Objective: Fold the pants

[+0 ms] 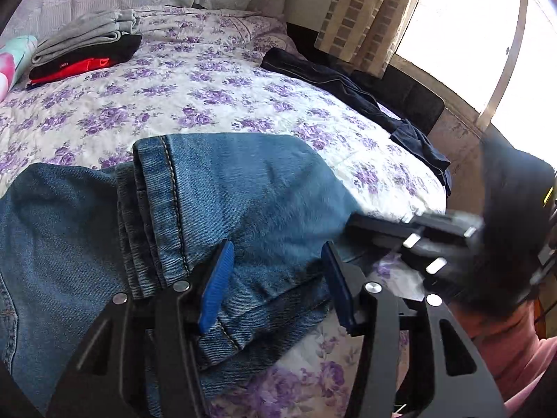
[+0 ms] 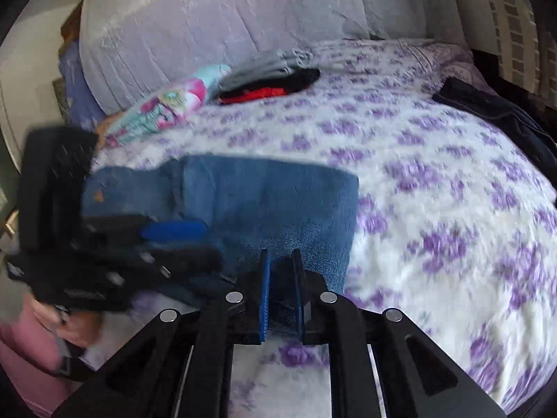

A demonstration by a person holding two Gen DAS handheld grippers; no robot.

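Left wrist view, near field: the left tool (image 1: pixel 278 278) stood with its blue pads wide apart, straddling the hemmed edge of the blue jeans (image 1: pixel 216 202) without gripping it. The jeans lay folded on the near part of the bed (image 1: pixel 243 97), a stitched cuff doubled over the upper layer. At right, the right tool (image 1: pixel 428 244) reached in toward the jeans' edge, motion-blurred, its tips hidden. Beyond, the floral purple-and-white bedspread ran back to a folded stack of clothes (image 1: pixel 83 48), grey over black and red. A dark navy garment (image 1: pixel 351 94) trailed along the bed's far right side. A brick-patterned curtain (image 1: pixel 365 14) hung beside a bright window (image 1: pixel 470 24), overexposed.

Right wrist view, near field: the right tool (image 2: pixel 280 296) had its pads drawn close, with a fold of the jeans (image 2: pixel 278 202) pinched between them at the near edge. The left tool (image 2: pixel 181 240) entered from the left, blurred, one blue pad lying over the denim. Only this view showed a large pale pillow (image 2: pixel 222 10) at the head of the bed and more of a pink-and-teal printed cushion (image 2: pixel 163 108) beside the stack, cut off in the other view. The whole frame was smeared, so bedspread detail was hard to make out.
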